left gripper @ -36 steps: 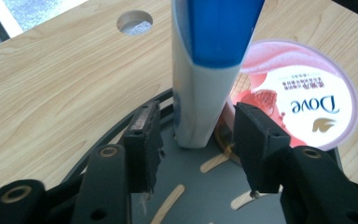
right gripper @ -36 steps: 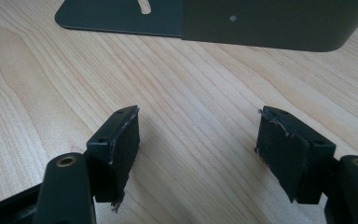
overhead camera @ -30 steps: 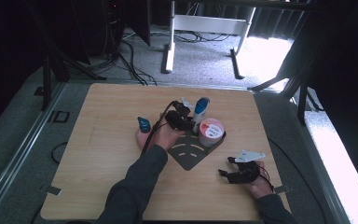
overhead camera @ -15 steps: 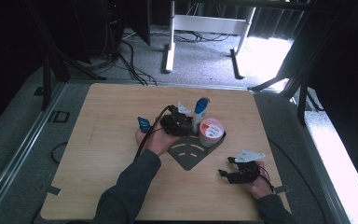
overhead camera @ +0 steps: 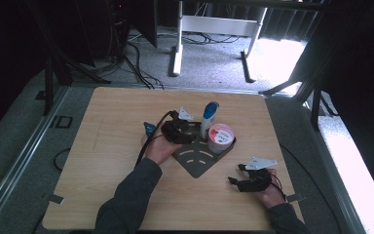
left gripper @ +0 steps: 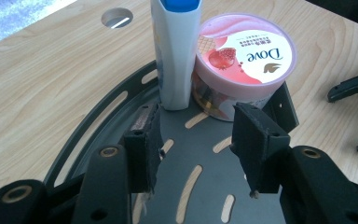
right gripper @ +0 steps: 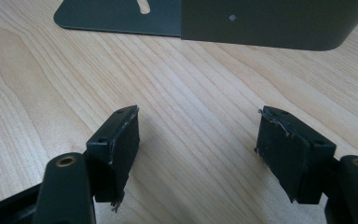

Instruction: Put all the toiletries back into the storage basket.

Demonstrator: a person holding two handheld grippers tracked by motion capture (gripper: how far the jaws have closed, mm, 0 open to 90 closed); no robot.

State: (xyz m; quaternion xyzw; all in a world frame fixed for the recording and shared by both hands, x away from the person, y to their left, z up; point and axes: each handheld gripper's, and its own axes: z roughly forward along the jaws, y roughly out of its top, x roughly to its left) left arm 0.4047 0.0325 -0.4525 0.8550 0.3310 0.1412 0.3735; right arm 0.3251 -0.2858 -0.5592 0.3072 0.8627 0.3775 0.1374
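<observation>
A white bottle with a blue cap (overhead camera: 208, 118) stands upright on a dark grey slotted plate (overhead camera: 198, 163) in the middle of the table. A pink Dove tub (overhead camera: 220, 138) stands right beside it. My left gripper (overhead camera: 179, 130) is at the plate's left edge and points at both. In the left gripper view its jaws (left gripper: 198, 133) are open over the plate (left gripper: 205, 154) with nothing between them, just short of the bottle (left gripper: 175, 56) and the tub (left gripper: 244, 51). My right gripper (overhead camera: 241, 176) rests near the front right, and its jaws (right gripper: 198, 135) are open over bare wood.
The wooden table (overhead camera: 112, 146) has free room on its left and far sides. A round hole (left gripper: 117, 17) lies in the tabletop beyond the bottle. The plate's upright wall (right gripper: 270, 23) stands ahead of my right gripper. Metal legs and cables are on the floor beyond.
My left gripper has drawn back a little from the bottle, toward the left and the near side. The right gripper, bottle and tub have not moved.
</observation>
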